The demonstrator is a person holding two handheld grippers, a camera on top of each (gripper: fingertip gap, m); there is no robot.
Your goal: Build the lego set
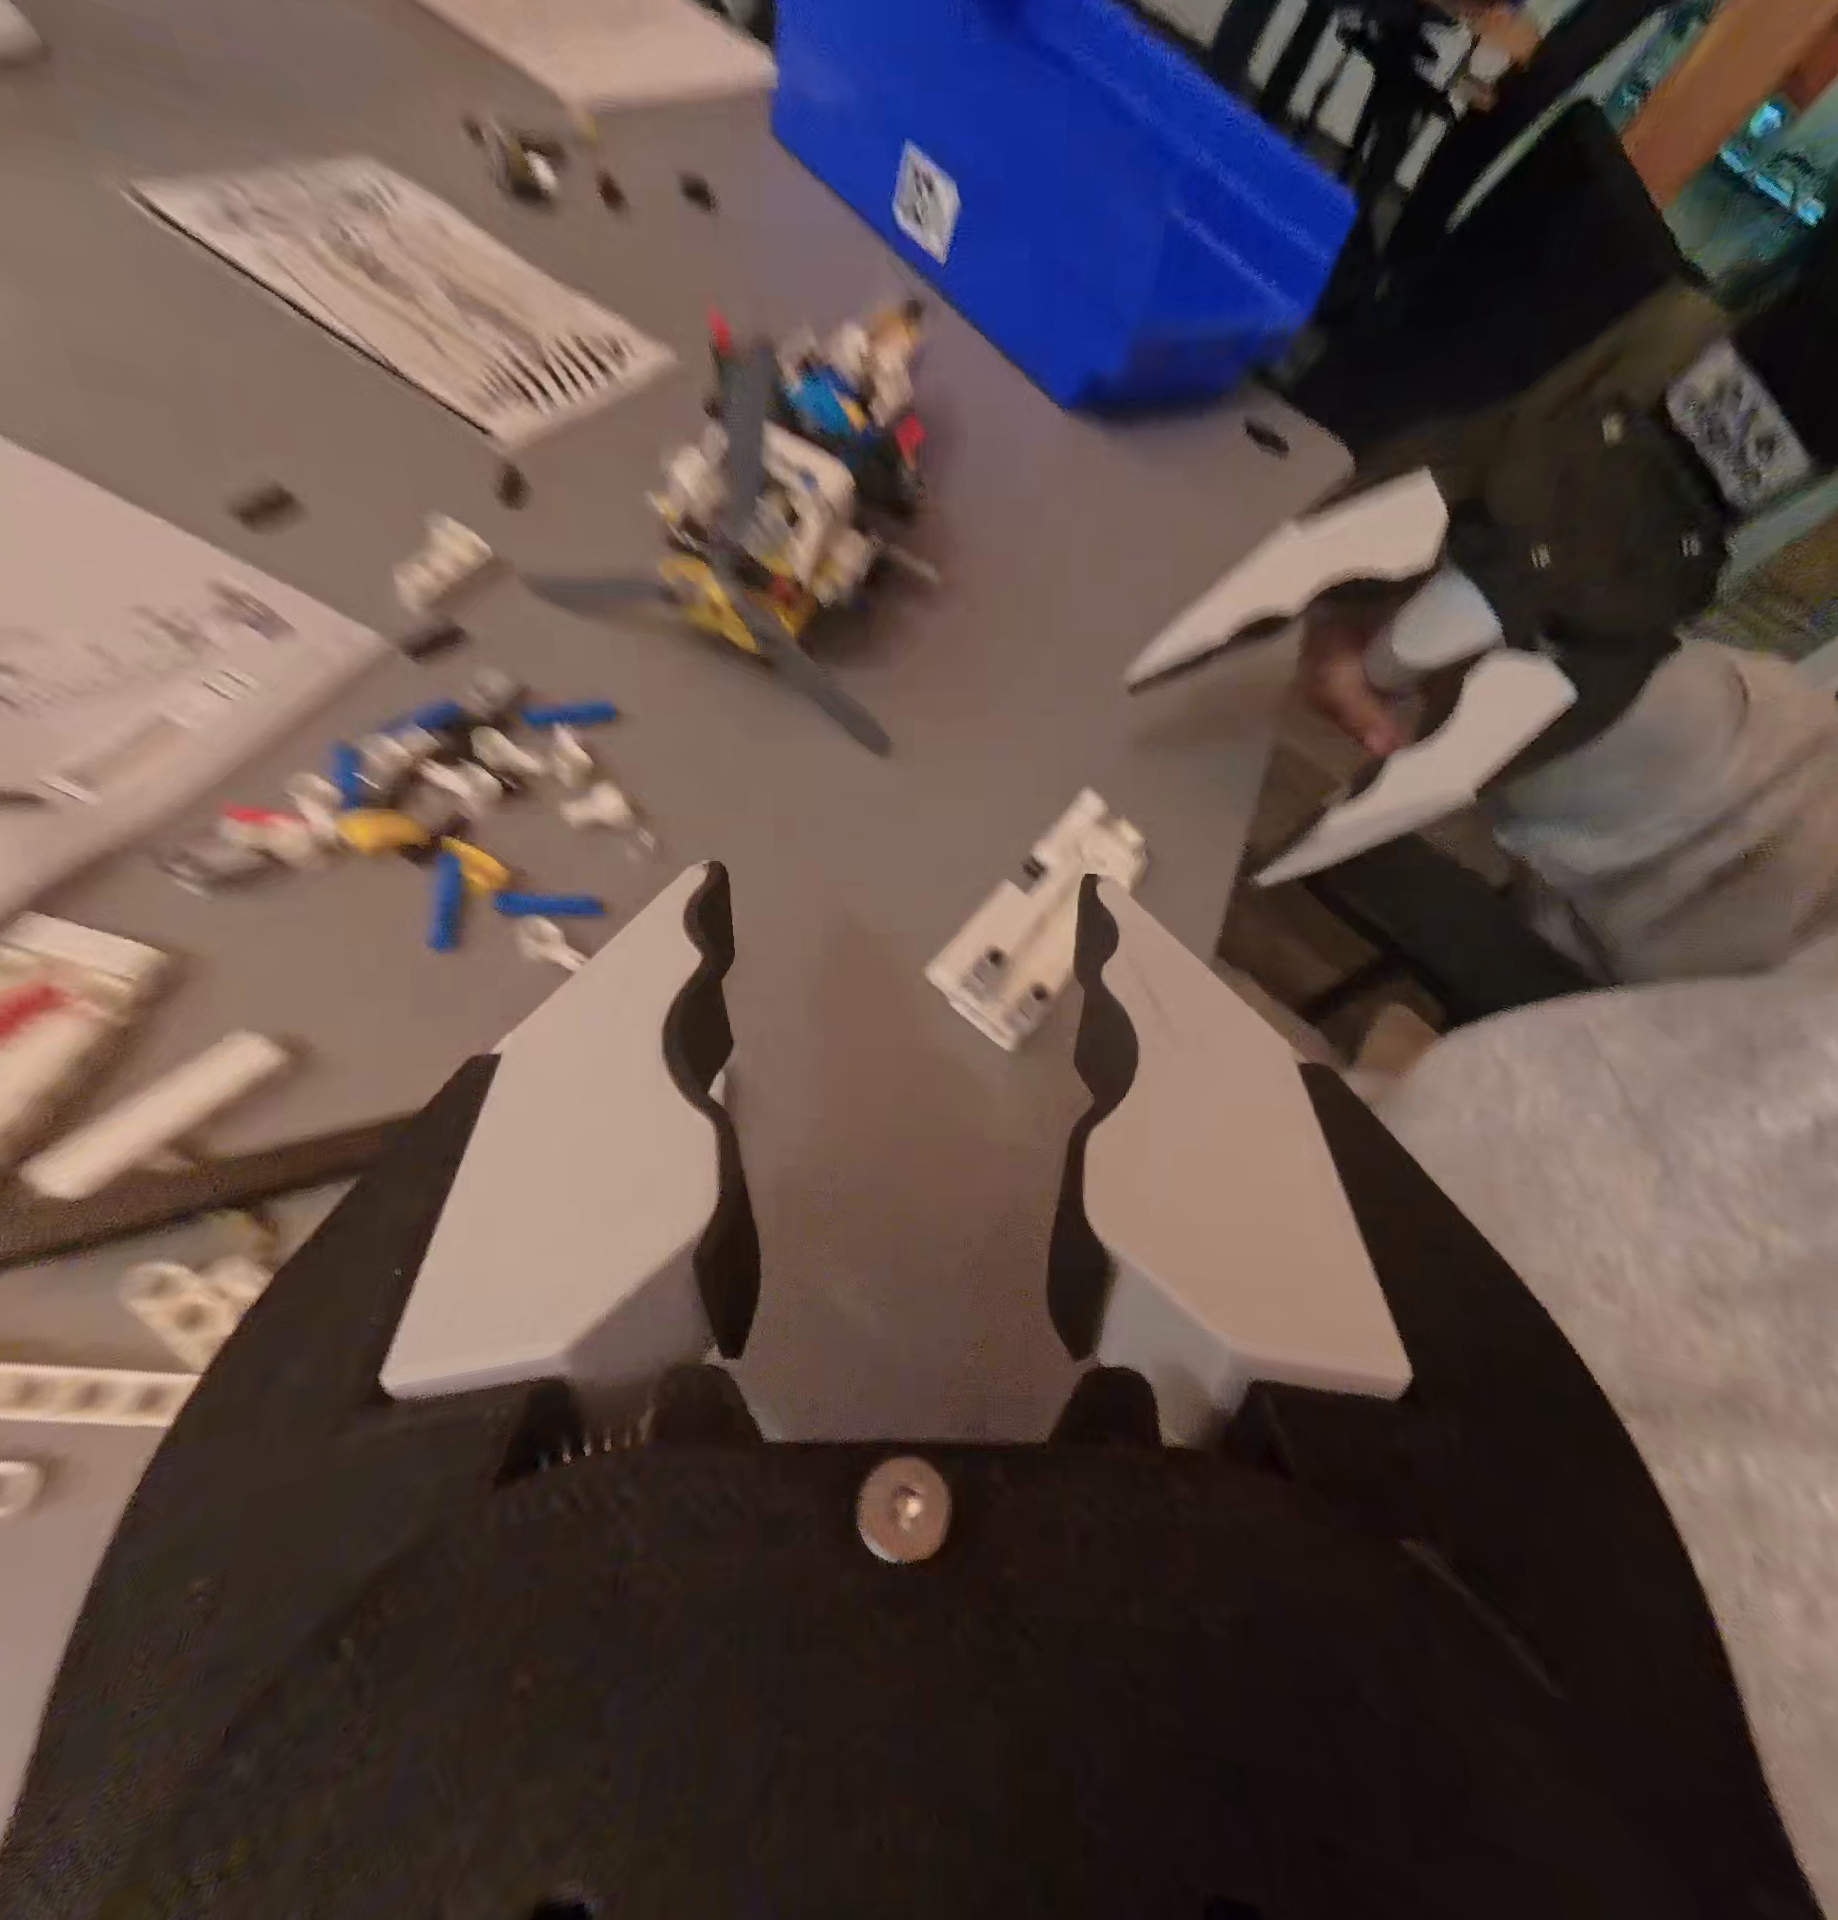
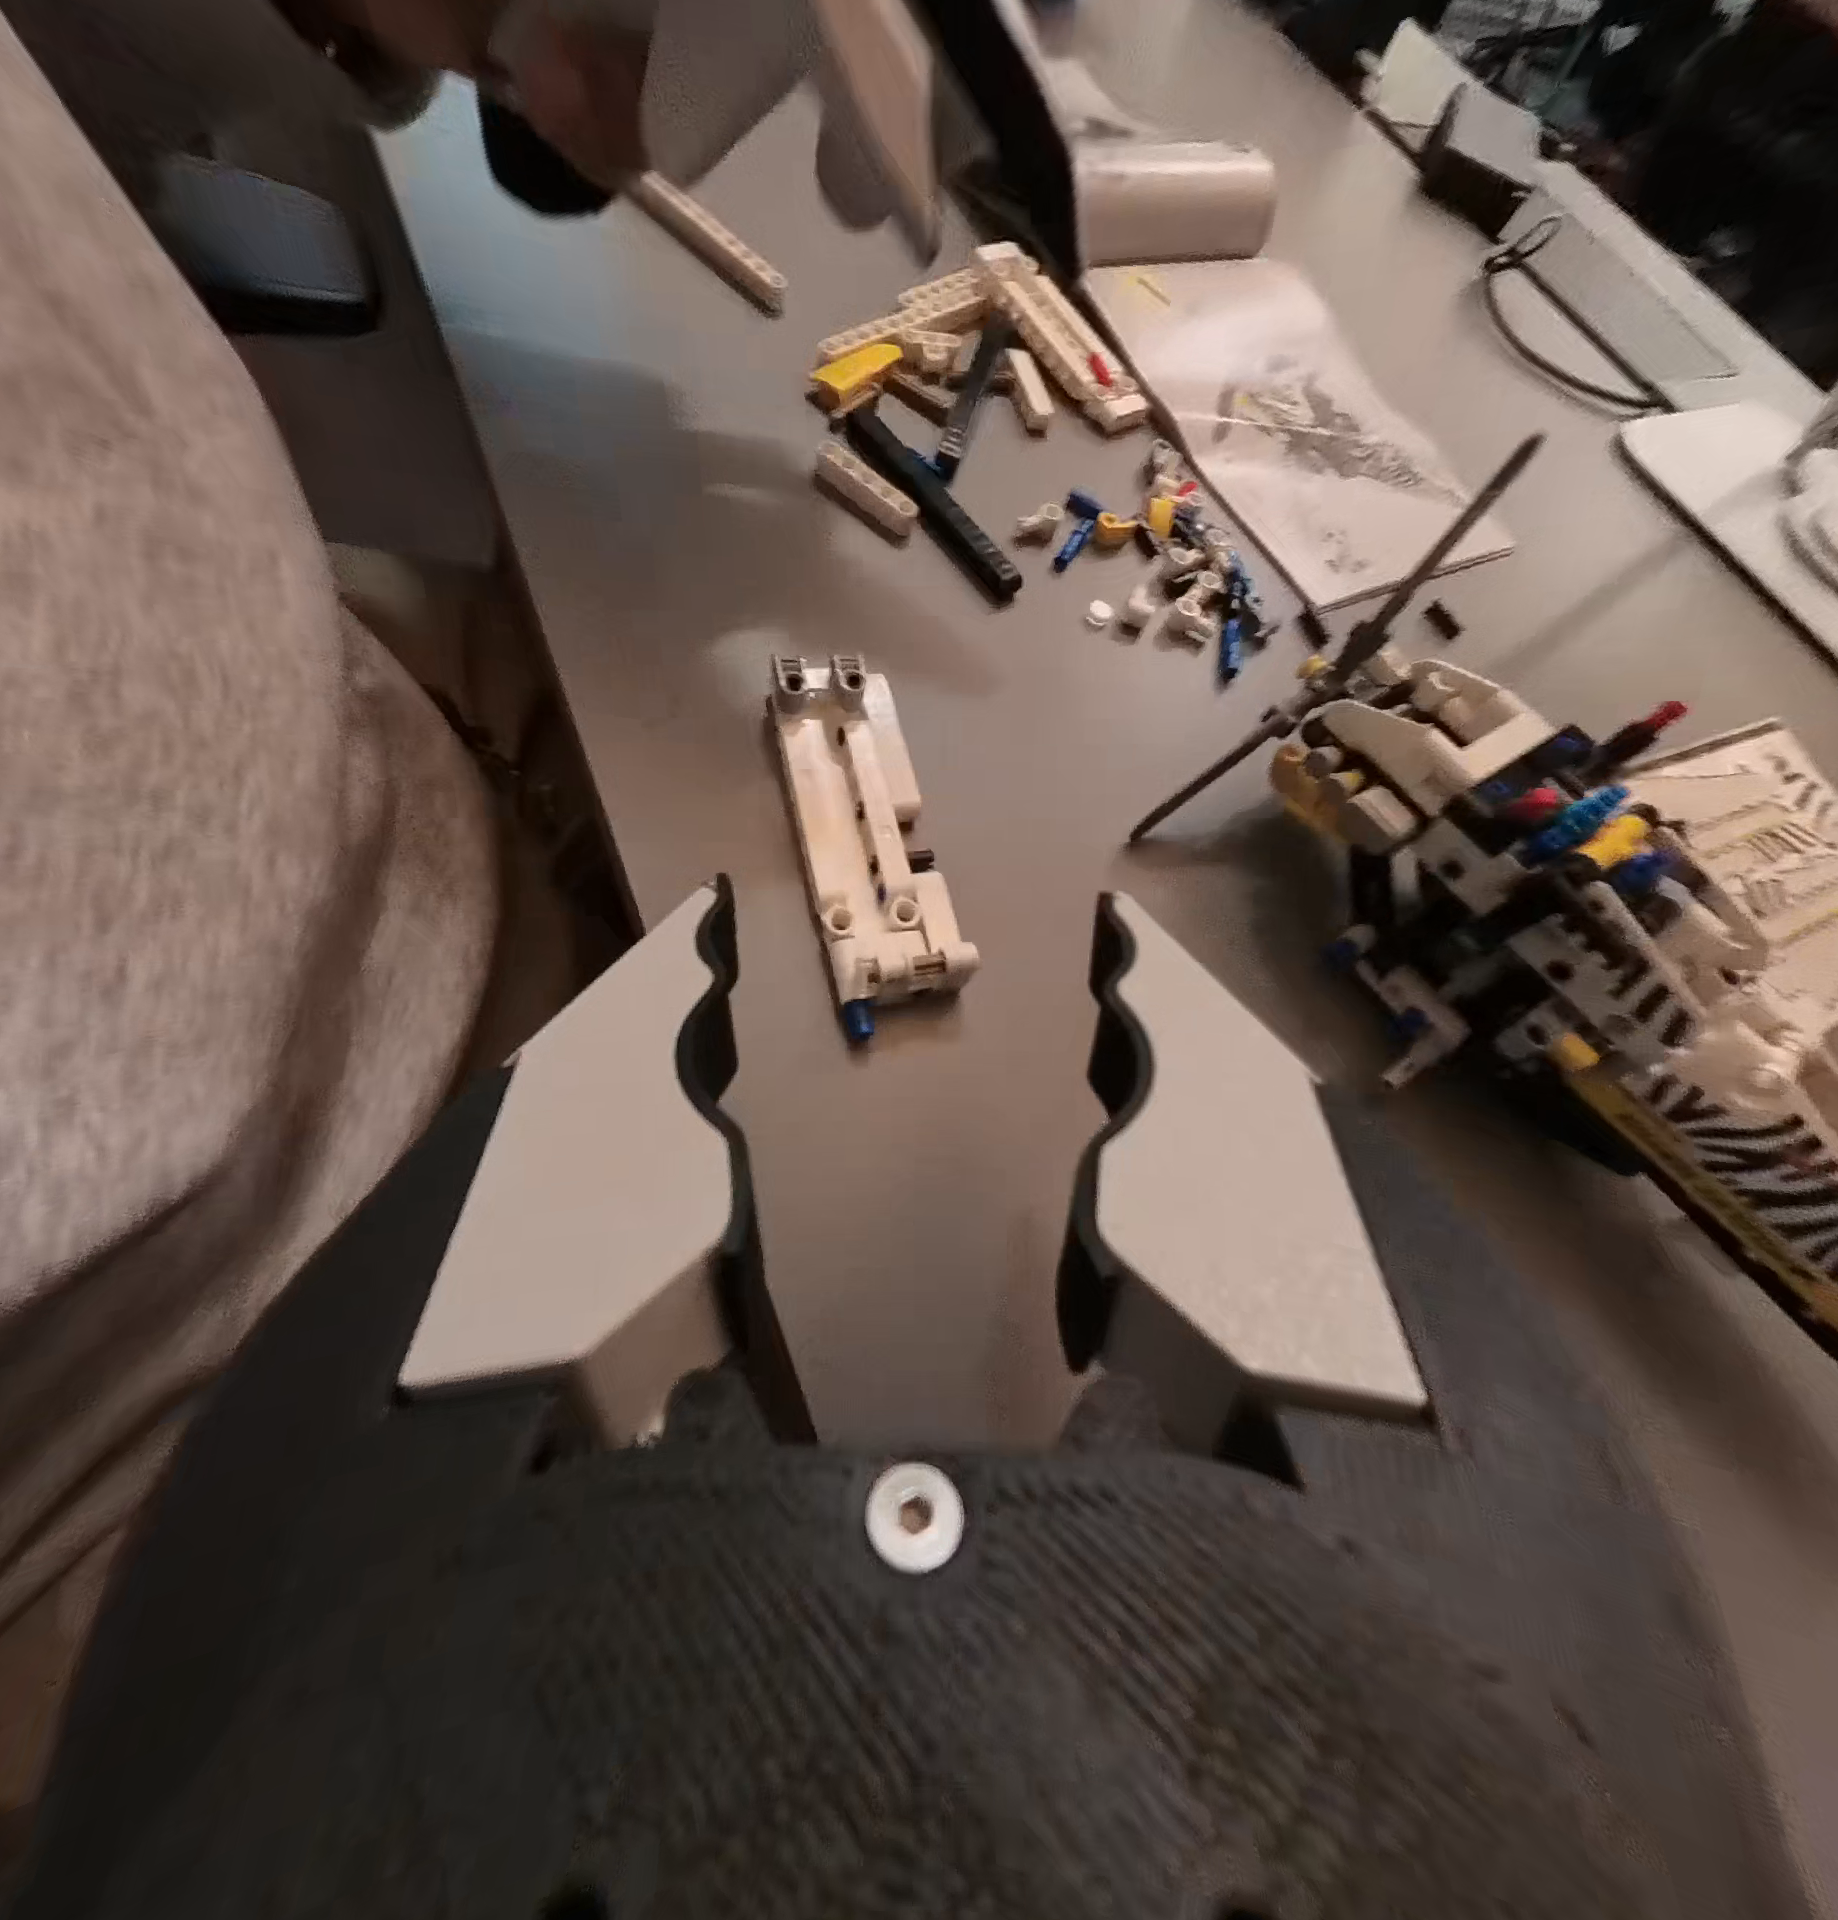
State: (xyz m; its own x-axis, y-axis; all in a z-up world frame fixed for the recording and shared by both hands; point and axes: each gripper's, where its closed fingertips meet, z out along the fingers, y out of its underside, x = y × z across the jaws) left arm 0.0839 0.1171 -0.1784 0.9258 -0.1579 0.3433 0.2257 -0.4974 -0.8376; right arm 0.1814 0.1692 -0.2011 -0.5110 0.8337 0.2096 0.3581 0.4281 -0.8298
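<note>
Grey desk [image 2: 998,1195]: white elongated lego subassembly [image 2: 863,842] ahead of right gripper [image 2: 910,904], fingers spread, empty; left gripper [image 1: 899,883] likewise. Step: pick-up; next needs straddling, closing.

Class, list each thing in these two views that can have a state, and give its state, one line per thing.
left gripper: open, empty.
right gripper: open, empty.
white sub-assembly: lying flat on the table, unattached, ungripped.
helicopter model: partly built, standing on the table.
loose pieces: scattered, unassembled.
instruction booklet: lying open.
</note>
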